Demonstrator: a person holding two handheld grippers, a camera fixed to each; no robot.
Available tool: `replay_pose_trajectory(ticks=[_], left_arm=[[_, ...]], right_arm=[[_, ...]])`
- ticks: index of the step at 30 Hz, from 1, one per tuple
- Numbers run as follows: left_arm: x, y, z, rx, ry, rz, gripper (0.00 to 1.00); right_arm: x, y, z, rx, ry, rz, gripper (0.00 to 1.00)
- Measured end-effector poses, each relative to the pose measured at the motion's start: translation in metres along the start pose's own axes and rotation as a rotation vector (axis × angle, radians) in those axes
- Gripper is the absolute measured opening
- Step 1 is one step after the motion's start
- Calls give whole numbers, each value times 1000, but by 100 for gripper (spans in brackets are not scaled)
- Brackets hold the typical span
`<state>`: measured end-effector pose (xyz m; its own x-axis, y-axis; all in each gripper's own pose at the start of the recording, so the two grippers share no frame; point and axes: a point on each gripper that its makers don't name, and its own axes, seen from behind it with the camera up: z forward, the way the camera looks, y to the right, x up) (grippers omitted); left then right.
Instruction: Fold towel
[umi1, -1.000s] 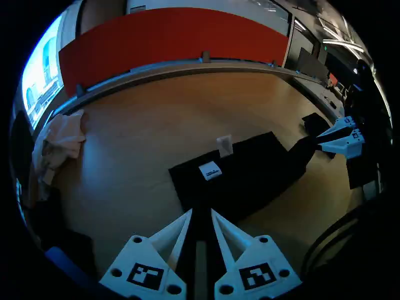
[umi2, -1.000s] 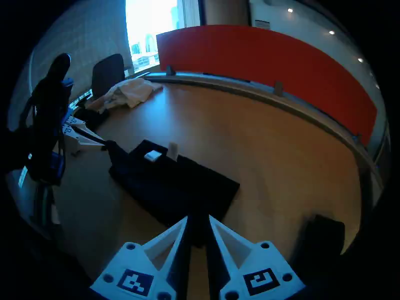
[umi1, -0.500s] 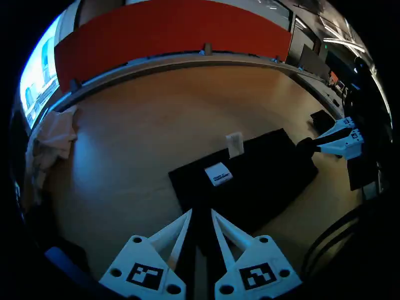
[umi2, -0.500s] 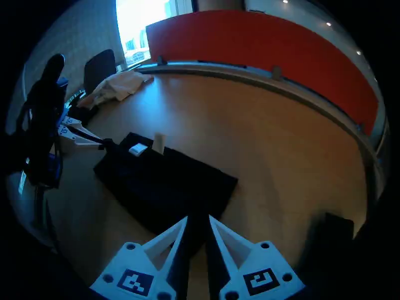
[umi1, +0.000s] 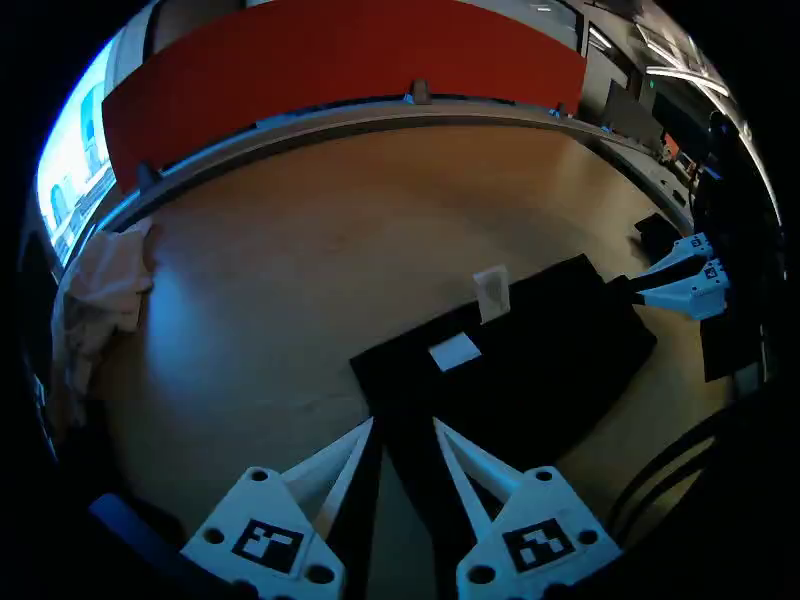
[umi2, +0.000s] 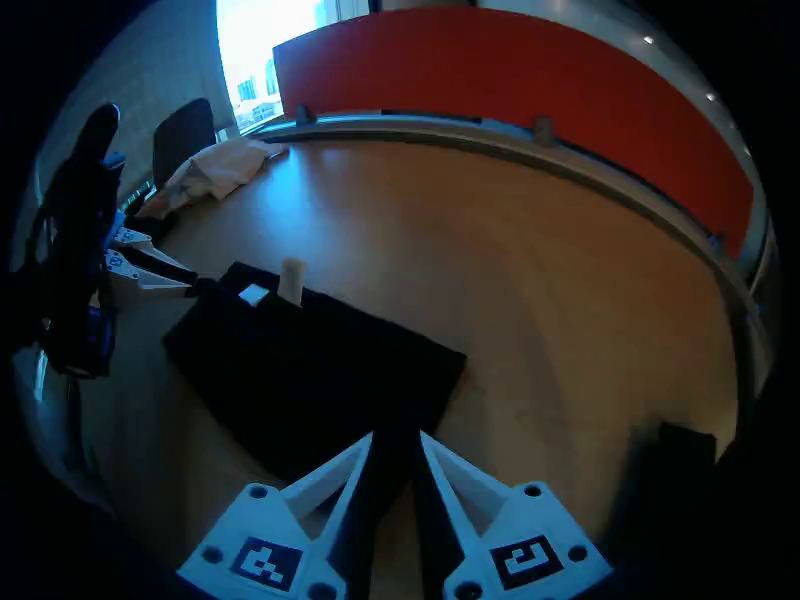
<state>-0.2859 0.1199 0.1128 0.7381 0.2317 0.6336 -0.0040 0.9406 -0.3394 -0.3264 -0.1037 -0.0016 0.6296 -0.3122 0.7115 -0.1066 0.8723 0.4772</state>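
Note:
A black towel (umi1: 520, 350) lies flat on the wooden table (umi1: 320, 230), with a white label (umi1: 455, 352) and an upright tag (umi1: 492, 292) near its far edge. My left gripper (umi1: 403, 425) stands a little open, one towel corner lying between its fingertips. My right gripper (umi2: 396, 438) is shut on the opposite corner of the towel (umi2: 310, 370). The right gripper (umi1: 625, 285) shows at the towel's far right corner in the left gripper view. In the right gripper view the left gripper (umi2: 195, 285) shows at the towel's far left corner.
A heap of light cloth (umi1: 100, 290) (umi2: 215, 165) lies at the table's far corner. A red partition (umi1: 340, 60) (umi2: 520, 80) runs along the table's back edge. A dark chair (umi2: 180, 140) stands by the window. A black object (umi2: 685, 445) sits at the right.
The towel has been drawn out wider and flatter on the table. My left gripper's fingers have spread a little apart. The right gripper's fingers stay as close as before.

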Motion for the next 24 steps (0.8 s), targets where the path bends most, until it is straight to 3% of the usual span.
replay_pose_trajectory(ticks=[5, 15, 23, 24], left_arm=[[5, -7, 5, 19, 2, 15, 35], [13, -22, 12, 72, 12, 31, 41], [21, -31, 11, 101, 32, 9, 46], [22, -31, 10, 100, 35, 5, 51]], right_arm=[[2, 5, 6, -19, -7, -2, 28], [12, 25, 11, -96, 3, -30, 46], [22, 34, 11, -139, 22, -58, 66], [23, 35, 11, -142, 26, -59, 70]])
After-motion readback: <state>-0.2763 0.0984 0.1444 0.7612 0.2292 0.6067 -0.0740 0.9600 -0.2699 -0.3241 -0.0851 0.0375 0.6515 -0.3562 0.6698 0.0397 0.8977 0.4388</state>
